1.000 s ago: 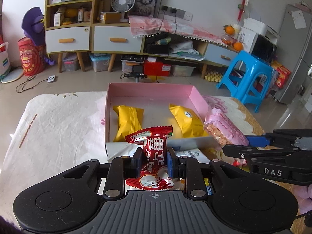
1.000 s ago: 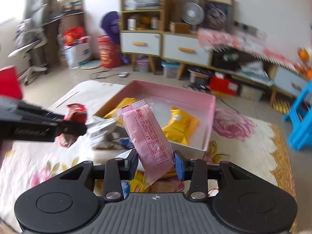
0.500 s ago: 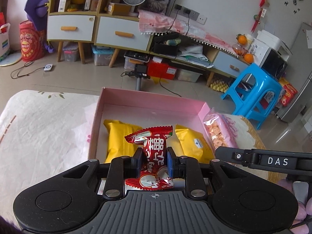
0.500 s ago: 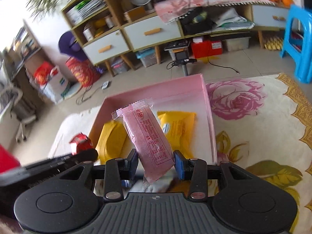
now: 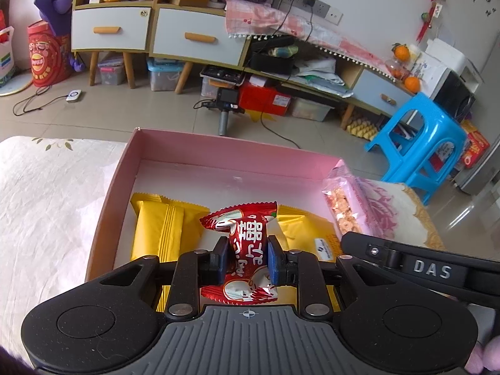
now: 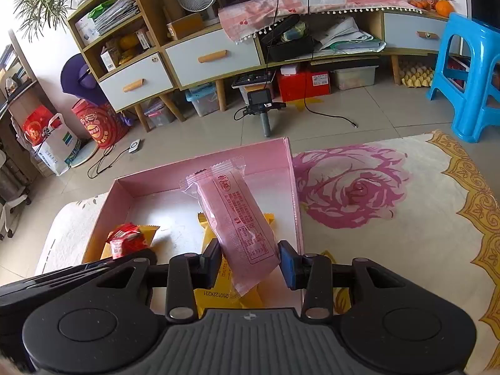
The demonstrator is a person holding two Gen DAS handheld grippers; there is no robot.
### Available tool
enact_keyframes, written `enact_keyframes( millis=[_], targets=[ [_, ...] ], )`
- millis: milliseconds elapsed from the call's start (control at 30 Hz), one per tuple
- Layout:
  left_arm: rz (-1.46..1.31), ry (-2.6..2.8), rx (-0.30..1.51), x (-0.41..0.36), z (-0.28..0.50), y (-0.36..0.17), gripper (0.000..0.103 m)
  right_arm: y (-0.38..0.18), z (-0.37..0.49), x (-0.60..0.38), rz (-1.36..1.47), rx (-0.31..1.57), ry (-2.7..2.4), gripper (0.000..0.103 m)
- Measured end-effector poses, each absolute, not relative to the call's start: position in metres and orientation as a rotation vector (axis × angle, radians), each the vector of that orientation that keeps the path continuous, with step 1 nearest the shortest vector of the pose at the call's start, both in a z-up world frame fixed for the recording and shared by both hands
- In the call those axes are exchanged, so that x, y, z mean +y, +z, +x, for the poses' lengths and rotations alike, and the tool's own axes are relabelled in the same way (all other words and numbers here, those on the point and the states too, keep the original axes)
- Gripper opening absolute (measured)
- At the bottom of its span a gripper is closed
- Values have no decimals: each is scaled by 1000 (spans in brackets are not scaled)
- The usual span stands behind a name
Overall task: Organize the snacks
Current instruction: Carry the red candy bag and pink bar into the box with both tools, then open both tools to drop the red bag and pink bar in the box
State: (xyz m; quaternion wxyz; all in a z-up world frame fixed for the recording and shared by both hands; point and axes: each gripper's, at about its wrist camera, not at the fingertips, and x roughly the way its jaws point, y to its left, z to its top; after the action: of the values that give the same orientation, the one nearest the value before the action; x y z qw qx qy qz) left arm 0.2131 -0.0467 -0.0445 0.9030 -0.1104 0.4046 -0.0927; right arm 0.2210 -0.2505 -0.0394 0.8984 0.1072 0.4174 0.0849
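Note:
A shallow pink box [image 5: 225, 153] [image 6: 290, 184] lies on a floral cloth with two yellow snack packs [image 5: 159, 228] [image 6: 212, 297] inside. My left gripper [image 5: 247, 264] is shut on a red candy wrapper [image 5: 247, 247] and hovers over the box's near half. In the right wrist view that red wrapper [image 6: 126, 239] shows at the box's left side. My right gripper [image 6: 251, 264] is shut on a long pink snack pack [image 6: 240, 231], held tilted above the box's right part. The same pink pack [image 5: 347, 206] appears by the box's right wall in the left wrist view.
The cloth-covered surface [image 6: 390, 218] spreads to the right of the box and to its left [image 5: 47, 203]. Beyond the edge are a tiled floor, a small camera on a stand [image 6: 262, 103], a blue stool [image 6: 468, 72] and low cabinets [image 5: 131, 31].
Both grippers have moved forward and down over the pink box with their packs still held. The loose snacks in front of the box have passed out of view.

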Motion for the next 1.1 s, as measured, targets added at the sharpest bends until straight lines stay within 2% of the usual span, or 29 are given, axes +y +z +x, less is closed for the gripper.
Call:
enact_keyframes(
  millis=[100,200,267,333,400,467,533,733,1100],
  targets=[
    [-221,-182,826,-47,213,-47,22,-39,223,-249,213,856,183,31],
    [-206,-182,813,-46,212,-46,31,-39,223,-250,217,845,195,36],
    [-195,-183,809,-44,211,-44,46,-36,221,-250,213,830,196,41],
    [-182,-181,797,-43,207,-41,55,-32,219,-250,208,814,197,52],
    [-175,-186,792,-41,204,-38,58,-27,217,-248,203,800,197,57],
    [-170,-190,785,-40,200,-33,65,-23,214,-247,198,790,201,60],
    [-167,-191,780,-38,196,-29,67,-18,210,-246,197,779,207,67],
    [-149,-195,774,-32,181,-15,74,-3,193,-248,225,754,218,79],
    [-96,-202,758,-21,138,4,90,21,157,-239,189,713,219,90]
  ],
)
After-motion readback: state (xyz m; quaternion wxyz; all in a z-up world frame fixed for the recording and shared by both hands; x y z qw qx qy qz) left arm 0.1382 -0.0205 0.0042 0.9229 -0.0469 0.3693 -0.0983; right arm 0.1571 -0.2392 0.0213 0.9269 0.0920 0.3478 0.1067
